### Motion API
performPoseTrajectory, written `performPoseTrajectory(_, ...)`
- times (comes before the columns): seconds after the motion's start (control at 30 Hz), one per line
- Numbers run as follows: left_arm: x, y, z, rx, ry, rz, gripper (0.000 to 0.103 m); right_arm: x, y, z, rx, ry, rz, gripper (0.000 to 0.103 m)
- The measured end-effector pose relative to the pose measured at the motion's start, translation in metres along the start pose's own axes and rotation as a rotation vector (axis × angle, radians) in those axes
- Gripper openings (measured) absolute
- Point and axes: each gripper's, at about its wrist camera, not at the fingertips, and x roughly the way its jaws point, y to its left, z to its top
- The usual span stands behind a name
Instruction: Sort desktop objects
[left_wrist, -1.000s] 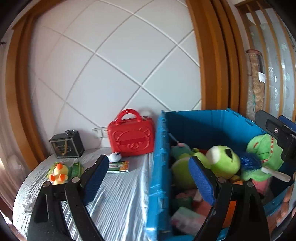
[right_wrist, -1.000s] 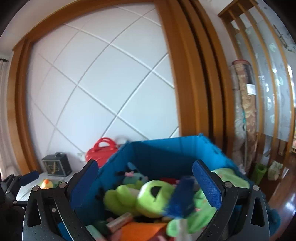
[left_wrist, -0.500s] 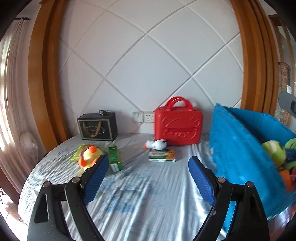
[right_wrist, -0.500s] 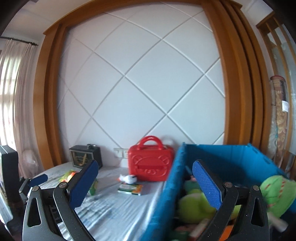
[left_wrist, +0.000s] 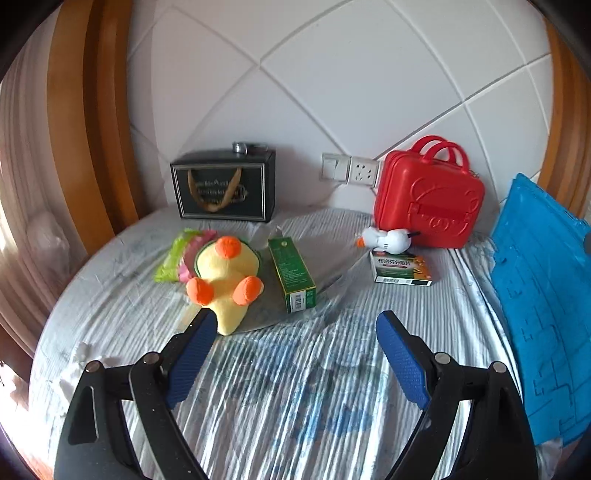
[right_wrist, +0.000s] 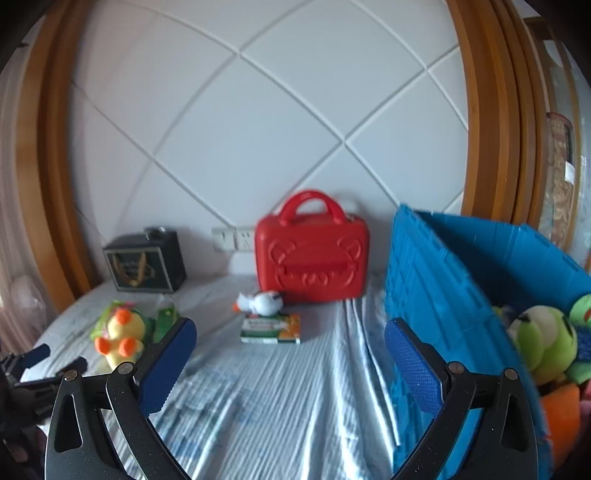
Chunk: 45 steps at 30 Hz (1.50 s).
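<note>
Domestic room. White diamond-panelled wall (right_wrist: 258, 129) framed in curved orange-brown wood (right_wrist: 480, 110). Pale sheer curtain (left_wrist: 22, 184) at left.

Both wrist cameras are looking slightly downward across the cloth-covered table (left_wrist: 295, 387) toward the red case (left_wrist: 428, 206) standing against the wall. The left one is sitting left of that case and closer in. The right one is sitting farther back, facing the case (right_wrist: 312, 254) nearly head-on, with the blue crate (right_wrist: 443, 295) at its right. Both are sharing the case.
</note>
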Motion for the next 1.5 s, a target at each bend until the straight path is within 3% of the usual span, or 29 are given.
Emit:
performPoseTrajectory(0.37, 0.169, -0.014, 0.022, 0.005, 0.193, 0.019, 0.088, 0.159, -0.009, -0.012, -0.017, 0.197, -0.019, 0.103)
performPoseTrajectory(0.67, 0.290, -0.009, 0.032, 0.014, 0.296, 0.117, 0.088, 0.289, 0.006, -0.042, 0.016, 0.311, 0.024, 0.103)
performPoseTrajectory(0.73, 0.304, -0.009, 0.032, 0.021, 0.290, 0.139, 0.080, 0.318, 0.015, -0.046, 0.015, 0.322, 0.054, 0.103)
performPoseTrajectory(0.77, 0.312, -0.009, 0.032, 0.020, 0.286, 0.145, 0.073, 0.329, 0.019, -0.047, 0.007, 0.324, 0.060, 0.103)
performPoseTrajectory(0.8, 0.320, -0.009, 0.033, 0.015, 0.283, 0.135, 0.059, 0.342, 0.023, -0.048, -0.009, 0.327, 0.070, 0.103)
performPoseTrajectory(0.83, 0.327, -0.009, 0.036, 0.009, 0.278, 0.130, 0.055, 0.356, 0.027, -0.049, -0.023, 0.329, 0.080, 0.103)
performPoseTrajectory(1.13, 0.359, -0.043, 0.074, 0.075, 0.136, 0.054, 0.055, 0.439, 0.039, -0.042, -0.055, 0.330, 0.132, 0.103)
performPoseTrajectory(1.4, 0.365, -0.084, 0.084, 0.125, 0.124, -0.005, 0.055, 0.472, 0.037, -0.039, -0.047, 0.356, 0.188, 0.103)
performPoseTrajectory(1.43, 0.362, -0.086, 0.082, 0.131, 0.124, -0.005, 0.054, 0.472, 0.037, -0.041, -0.047, 0.358, 0.188, 0.098)
performPoseTrajectory(1.47, 0.360, -0.088, 0.081, 0.135, 0.124, -0.003, 0.054, 0.469, 0.038, -0.042, -0.050, 0.350, 0.191, 0.081)
performPoseTrajectory(1.5, 0.356, -0.089, 0.080, 0.134, 0.123, -0.004, 0.054, 0.465, 0.039, -0.042, -0.051, 0.344, 0.194, 0.079)
